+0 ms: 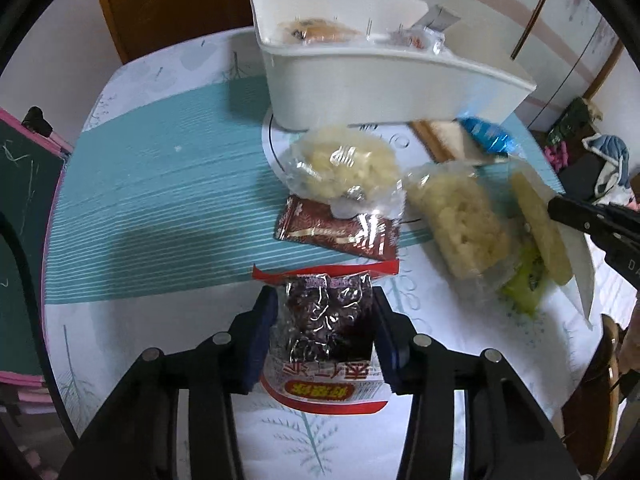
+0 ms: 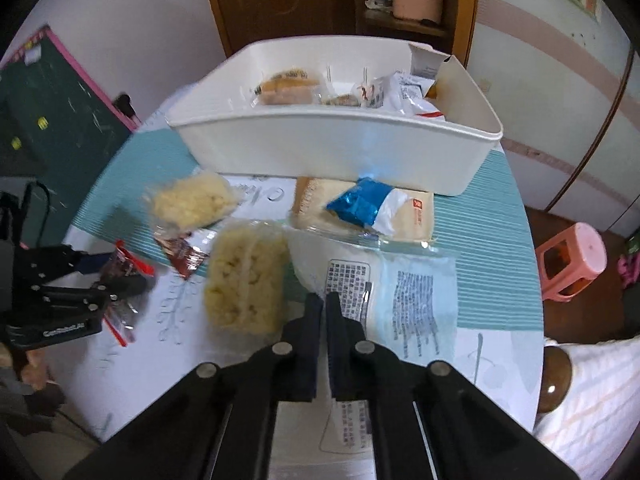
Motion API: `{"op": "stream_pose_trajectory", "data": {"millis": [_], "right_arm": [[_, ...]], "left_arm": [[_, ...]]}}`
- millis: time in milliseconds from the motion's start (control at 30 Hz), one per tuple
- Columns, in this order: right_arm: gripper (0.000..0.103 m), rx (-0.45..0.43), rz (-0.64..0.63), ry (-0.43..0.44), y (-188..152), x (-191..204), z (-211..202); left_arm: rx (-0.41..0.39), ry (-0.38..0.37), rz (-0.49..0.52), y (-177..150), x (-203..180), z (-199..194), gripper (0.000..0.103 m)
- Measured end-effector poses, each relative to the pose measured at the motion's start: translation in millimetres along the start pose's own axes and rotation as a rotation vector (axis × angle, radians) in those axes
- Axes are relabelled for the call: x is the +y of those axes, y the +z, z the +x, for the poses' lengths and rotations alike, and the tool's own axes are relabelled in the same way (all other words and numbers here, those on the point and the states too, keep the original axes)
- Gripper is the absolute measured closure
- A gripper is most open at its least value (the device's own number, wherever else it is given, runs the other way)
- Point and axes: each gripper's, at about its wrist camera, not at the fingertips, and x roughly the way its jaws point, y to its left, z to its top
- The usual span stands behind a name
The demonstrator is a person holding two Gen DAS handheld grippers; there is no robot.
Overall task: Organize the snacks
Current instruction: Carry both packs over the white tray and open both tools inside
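Both grippers hold snacks in front of the white bin (image 2: pixel 320 148) on the bench (image 1: pixel 160 184): the left gripper (image 1: pixel 324 320), fingers clamped on a bag of red dates (image 1: pixel 326 316), and the right gripper (image 2: pixel 324 312), fingers pinched together on a flat white packet (image 2: pixel 408 304); each load likely needs lifting clear of the bin's near wall before release among the snacks inside

Bench (image 2: pixel 492 216), teal-striped cloth. White bin (image 2: pixel 332 148) at far side. Just before bin: blue-wrapped pkt (image 2: pixel 360 204) on a flat pale pkt. Nearer, left of bin: two clear bags of yellow puffs (image 2: pixel 248 276), dark red sachet (image 1: pixel 336 232).
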Motion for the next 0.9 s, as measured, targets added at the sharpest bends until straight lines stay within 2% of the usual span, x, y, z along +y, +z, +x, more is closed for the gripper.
{"op": "stream_pose_trajectory", "data": {"millis": [233, 467, 733, 800, 900], "right_arm": [[0.101, -0.07, 0.018, 0.051, 9.2, 2.2, -40.4], [0.101, -0.158, 0.008, 0.074, 42.5, 10.0, -82.1], [0.101, -0.295, 0.036, 0.049, 131.4, 8.0, -131.1], [0.101, -0.33, 0.058, 0.036, 158.0, 5.9, -138.6], [0.101, -0.368, 0.093, 0.021, 194.1, 2.1, -143.7]], "left_arm": [[-0.11, -0.03, 0.055, 17.7, -18.4, -54.3, 0.059], [-0.211, -0.019, 0.1, 64.8, -29.0, -113.8, 0.059], [-0.31, 0.042, 0.124, 144.5, -34.2, -161.7, 0.058], [-0.325, 0.058, 0.106, 170.8, -32.4, -165.9, 0.058], [-0.317, 0.043, 0.062, 203.0, -26.7, -164.0, 0.058]]}}
